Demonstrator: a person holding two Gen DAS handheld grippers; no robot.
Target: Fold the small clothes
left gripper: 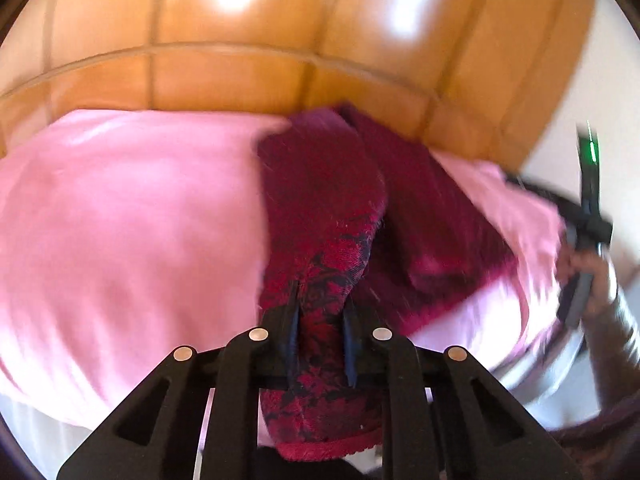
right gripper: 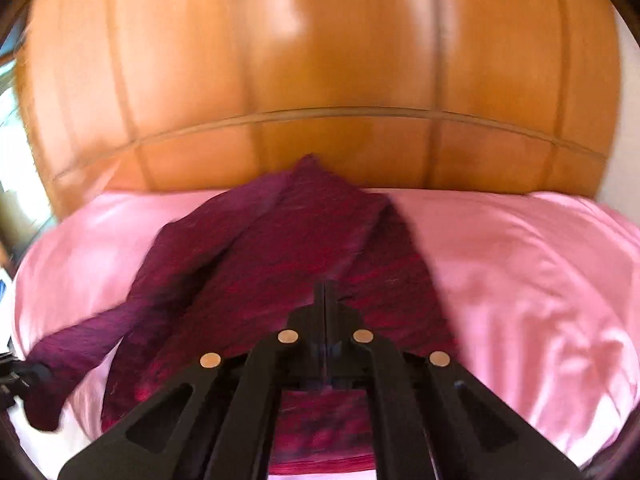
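Observation:
A dark red patterned garment (left gripper: 324,216) lies over a pink sheet (left gripper: 132,216) on a bed. My left gripper (left gripper: 322,300) is shut on a bunched fold of it, which runs back between the fingers. In the right wrist view the same garment (right gripper: 280,256) spreads ahead, one part trailing to the left. My right gripper (right gripper: 325,286) has its fingers pressed together over the cloth; whether it pinches any cloth is hidden. The right gripper and the hand holding it show at the right edge of the left wrist view (left gripper: 588,240).
A wooden headboard (left gripper: 280,40) rises behind the bed, also in the right wrist view (right gripper: 320,80). The pink sheet (right gripper: 520,280) covers the bed on both sides of the garment. A white wall (left gripper: 600,100) is at the right.

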